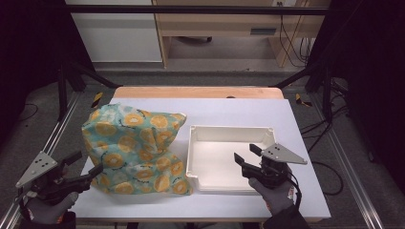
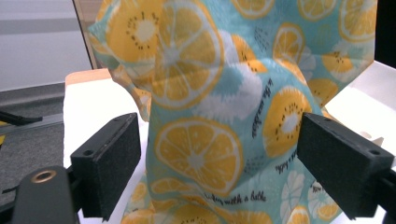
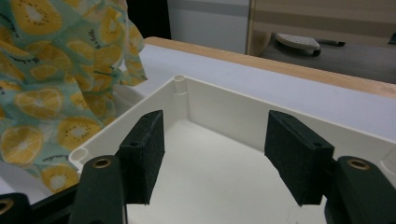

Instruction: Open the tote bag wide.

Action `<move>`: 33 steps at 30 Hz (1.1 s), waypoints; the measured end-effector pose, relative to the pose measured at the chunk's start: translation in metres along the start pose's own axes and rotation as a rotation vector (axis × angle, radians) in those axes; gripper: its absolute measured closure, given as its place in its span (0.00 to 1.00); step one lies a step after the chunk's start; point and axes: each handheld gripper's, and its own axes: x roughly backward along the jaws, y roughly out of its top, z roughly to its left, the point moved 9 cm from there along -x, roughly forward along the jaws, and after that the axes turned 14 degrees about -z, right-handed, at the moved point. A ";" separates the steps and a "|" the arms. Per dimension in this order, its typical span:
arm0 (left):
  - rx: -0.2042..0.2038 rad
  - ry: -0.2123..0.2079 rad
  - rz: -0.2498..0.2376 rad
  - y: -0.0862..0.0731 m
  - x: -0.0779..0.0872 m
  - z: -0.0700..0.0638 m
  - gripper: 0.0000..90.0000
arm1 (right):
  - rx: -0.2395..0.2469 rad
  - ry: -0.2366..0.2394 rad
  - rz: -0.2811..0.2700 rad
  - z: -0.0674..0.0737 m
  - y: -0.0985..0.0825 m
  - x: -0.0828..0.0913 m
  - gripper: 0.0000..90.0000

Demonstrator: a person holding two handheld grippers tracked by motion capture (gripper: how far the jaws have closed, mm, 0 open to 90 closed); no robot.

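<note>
Teal lemon-print cloth bag (image 2: 224, 116) stands between the spread left hand-held gripper (image 2: 219, 158) jaws, untouched.

White table (image 1: 229, 107), wood strip at far edge; on it: fruit-print bag (image 1: 136, 150) left, white tray (image 1: 224, 136) just beside, right.

Grey gloves grip each black hand-held gripper (image 1: 249, 161), topped by a grey three-cornered plate.

The patterned bag (image 2: 224, 116) runs off the top and bottom edges in the left gripper view; its contents stay hidden, and the white tray (image 3: 224, 105) is cut off at the right gripper view's bottom edge.
</note>
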 end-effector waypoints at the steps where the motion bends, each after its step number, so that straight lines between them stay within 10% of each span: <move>1: 0.001 0.000 -0.003 0.001 -0.001 0.000 0.15 | 0.001 0.006 0.000 0.003 0.001 -0.002 0.43; 33: -0.014 0.032 -0.006 0.022 -0.022 0.002 0.33 | 0.022 0.175 -0.040 0.081 0.024 -0.049 0.48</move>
